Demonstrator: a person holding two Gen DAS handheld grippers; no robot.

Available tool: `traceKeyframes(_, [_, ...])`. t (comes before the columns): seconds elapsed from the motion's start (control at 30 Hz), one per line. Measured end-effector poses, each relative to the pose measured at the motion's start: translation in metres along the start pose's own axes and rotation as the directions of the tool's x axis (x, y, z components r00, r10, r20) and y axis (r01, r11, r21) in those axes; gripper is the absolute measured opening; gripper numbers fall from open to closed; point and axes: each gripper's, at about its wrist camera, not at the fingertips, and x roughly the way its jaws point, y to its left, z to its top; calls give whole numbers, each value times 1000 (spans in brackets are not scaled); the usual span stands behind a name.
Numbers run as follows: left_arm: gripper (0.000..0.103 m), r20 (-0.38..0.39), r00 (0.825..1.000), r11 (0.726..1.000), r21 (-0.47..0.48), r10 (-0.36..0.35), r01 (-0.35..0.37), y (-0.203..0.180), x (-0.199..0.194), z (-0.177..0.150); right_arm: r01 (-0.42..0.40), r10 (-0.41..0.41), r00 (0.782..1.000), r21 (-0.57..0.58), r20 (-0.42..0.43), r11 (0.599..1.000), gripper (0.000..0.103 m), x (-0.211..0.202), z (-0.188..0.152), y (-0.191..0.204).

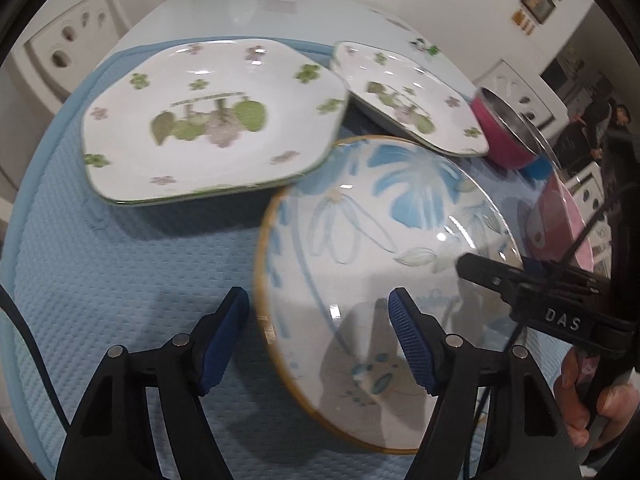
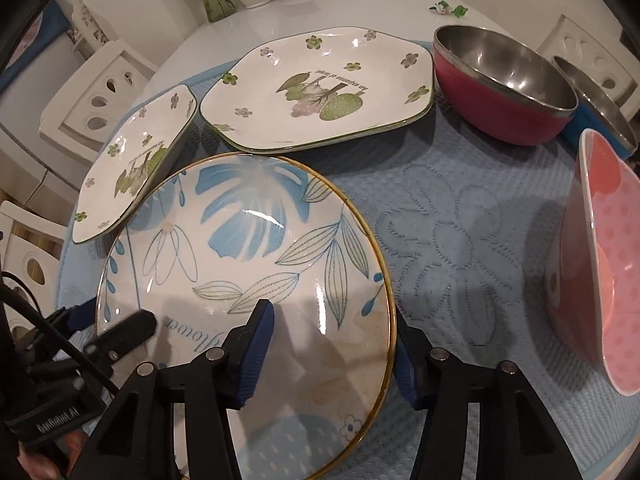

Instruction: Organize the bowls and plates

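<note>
1. Blue bowl (image 2: 600, 120): mostly hidden behind the red bowl (image 2: 500, 92) and the pink bowl (image 2: 612, 280).
2. Pink bowl: cut off at the right edge.
3. Large green-flowered plate (image 1: 208, 120): motion-blurred; lettering unreadable.
4. Right hand-held gripper (image 2: 332, 344): right finger's pad hidden under the blue-leaf plate (image 2: 248, 280) rim.

Bright indoor light, probably from overhead; glare on the round plate (image 2: 248, 280); left view motion-blurred; fisheye edges bend, corners dark.

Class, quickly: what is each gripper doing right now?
Left gripper: open, jaws straddling the blue-leaf plate rim.
Right gripper: open, jaws straddling the same plate's rim, not clamped.
</note>
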Motion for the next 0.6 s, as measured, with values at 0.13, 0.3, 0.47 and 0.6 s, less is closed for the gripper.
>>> traceKeyframes(0.13, [64, 12, 1000, 999, 44, 29, -29, -13, 4, -2, -12, 12, 1000, -31, -1, 999, 50, 2, 3, -1])
traceKeyframes(0.3, [54, 12, 1000, 998, 62, 17, -18, -5, 2, -1, -23, 23, 1000, -35, 7, 999, 48, 1, 5, -8])
traceKeyframes(0.47, [48, 35, 999, 997, 77, 28, -30, -6, 3, -1, -24, 26, 999, -70, 24, 997, 45, 2, 7, -6])
traceKeyframes(0.6, [41, 37, 999, 999, 38, -19, 17, 3, -3, -3, -43, 44, 999, -104, 7, 994, 38, -4, 0, -9])
